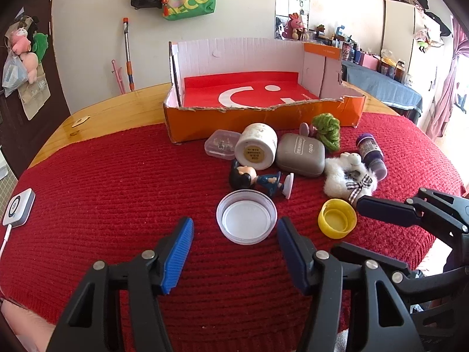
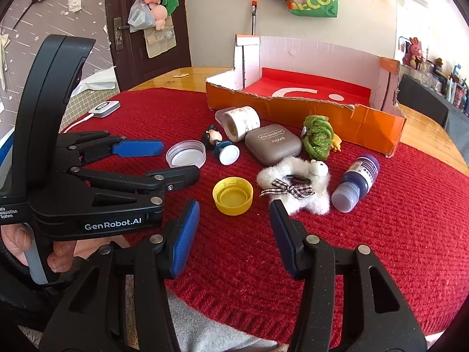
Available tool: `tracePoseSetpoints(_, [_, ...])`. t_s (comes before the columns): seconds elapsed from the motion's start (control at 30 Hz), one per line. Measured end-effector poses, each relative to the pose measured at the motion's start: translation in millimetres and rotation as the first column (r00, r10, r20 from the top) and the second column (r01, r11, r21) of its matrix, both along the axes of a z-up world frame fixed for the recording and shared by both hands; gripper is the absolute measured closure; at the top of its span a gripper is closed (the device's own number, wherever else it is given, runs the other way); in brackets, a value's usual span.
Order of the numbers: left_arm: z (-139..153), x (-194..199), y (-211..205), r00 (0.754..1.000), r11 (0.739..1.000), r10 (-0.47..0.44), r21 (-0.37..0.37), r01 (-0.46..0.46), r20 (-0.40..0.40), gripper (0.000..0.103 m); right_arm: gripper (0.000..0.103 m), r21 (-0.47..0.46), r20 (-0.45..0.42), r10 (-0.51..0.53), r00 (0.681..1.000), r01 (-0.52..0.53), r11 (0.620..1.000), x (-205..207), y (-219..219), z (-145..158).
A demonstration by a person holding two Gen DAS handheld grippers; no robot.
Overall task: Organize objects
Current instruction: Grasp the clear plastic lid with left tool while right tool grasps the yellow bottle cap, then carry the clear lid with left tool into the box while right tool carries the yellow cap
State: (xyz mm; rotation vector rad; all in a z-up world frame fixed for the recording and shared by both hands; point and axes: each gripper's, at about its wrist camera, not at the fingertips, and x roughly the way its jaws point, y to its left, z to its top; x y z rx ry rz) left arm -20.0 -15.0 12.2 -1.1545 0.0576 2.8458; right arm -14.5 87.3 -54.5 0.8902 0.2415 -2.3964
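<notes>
Small objects lie on a red knitted cloth point(image 1: 102, 176) before an open orange box point(image 1: 263, 117): a clear lid point(image 1: 246, 217), a yellow cap point(image 1: 337, 218), a boy figurine point(image 1: 258, 180), a white jar point(image 1: 256, 146), a grey eyeshadow case point(image 1: 300, 154), a white fluffy scrunchie point(image 1: 348, 177), a green scrunchie point(image 1: 326, 130), a purple bottle point(image 1: 372, 155). My left gripper point(image 1: 234, 231) is open just before the clear lid. My right gripper point(image 2: 234, 214) is open just before the yellow cap point(image 2: 233, 195); its fingers point(image 1: 387, 209) also show in the left wrist view.
A small clear case point(image 1: 220, 146) lies left of the jar. A white charger pad point(image 1: 19, 209) with a cable sits at the cloth's left edge. The wooden table point(image 1: 117, 105) extends behind the cloth. The box floor point(image 2: 316, 91) is red and bare.
</notes>
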Motion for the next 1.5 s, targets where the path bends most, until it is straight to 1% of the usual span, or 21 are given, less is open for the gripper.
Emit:
tracePoseSetpoints(0.1, [-0.1,-2.9,-0.4,1.000,1.000,-0.005,0.004,0.005,0.000,0.045,0.059,0.006,0.003,0.005,1.000,-0.005,1.000,-7.3,-6.1,-2.8])
tracePoseSetpoints(0.17, [0.2,-4.6,-1.8,1.000,1.000,-0.007,0.010,0.007,-0.001,0.050,0.065,0.001,0.020,0.002,1.000,-0.002,1.000,-11.7,-6.8,-3.8])
tracePoseSetpoints(0.2, [0.1,-5.5,-2.3,1.000,1.000,-0.007,0.009,0.007,-0.002,0.054,0.066,-0.001,0.026,0.001,1.000,-0.001,1.000,-13.5,-6.6,-3.9])
tracePoseSetpoints(0.23, [0.0,-6.4,-3.2,1.000,1.000,-0.008,0.011,0.008,-0.002,0.059,0.070,-0.002,0.028,0.000,1.000,0.000,1.000,-15.3,-6.4,-4.0])
tracePoseSetpoints(0.27, [0.4,-7.0,-3.6,1.000,1.000,-0.009,0.014,0.009,-0.001,0.060,0.072,-0.006,0.031,0.002,1.000,-0.002,1.000,-16.9,-6.2,-3.9])
tracePoseSetpoints(0.3, [0.9,-7.3,-4.2,1.000,1.000,-0.009,0.018,0.009,-0.001,0.060,0.074,-0.014,0.037,0.005,0.999,-0.005,1.000,-17.8,-5.1,-3.3])
tracePoseSetpoints(0.7, [10.5,-7.4,-3.5,1.000,1.000,-0.003,0.022,0.004,-0.024,0.061,0.074,-0.052,0.028,0.007,1.000,-0.005,0.999,-20.0,-1.2,8.4])
tracePoseSetpoints(1.0, [21.1,-11.7,2.5,0.999,1.000,-0.014,0.021,0.014,-0.040,0.061,0.074,-0.086,0.014,-0.011,1.000,0.013,0.996,-27.2,9.1,24.4])
tracePoseSetpoints(1.23, [32.3,-17.4,7.9,0.998,1.000,-0.022,0.017,0.023,-0.057,0.061,0.074,-0.110,0.006,-0.027,1.000,0.027,0.994,-36.0,19.2,39.4])
tracePoseSetpoints(1.37, [40.3,-23.6,6.9,0.997,0.999,-0.023,0.022,0.024,-0.067,0.061,0.074,-0.138,0.023,-0.031,0.999,0.034,0.990,-43.9,26.2,46.8])
tracePoseSetpoints(1.5, [50.0,-29.9,6.7,0.996,1.000,-0.024,0.011,0.025,-0.086,0.061,0.074,-0.148,0.026,-0.033,0.999,0.037,0.988,-51.2,31.5,54.0])
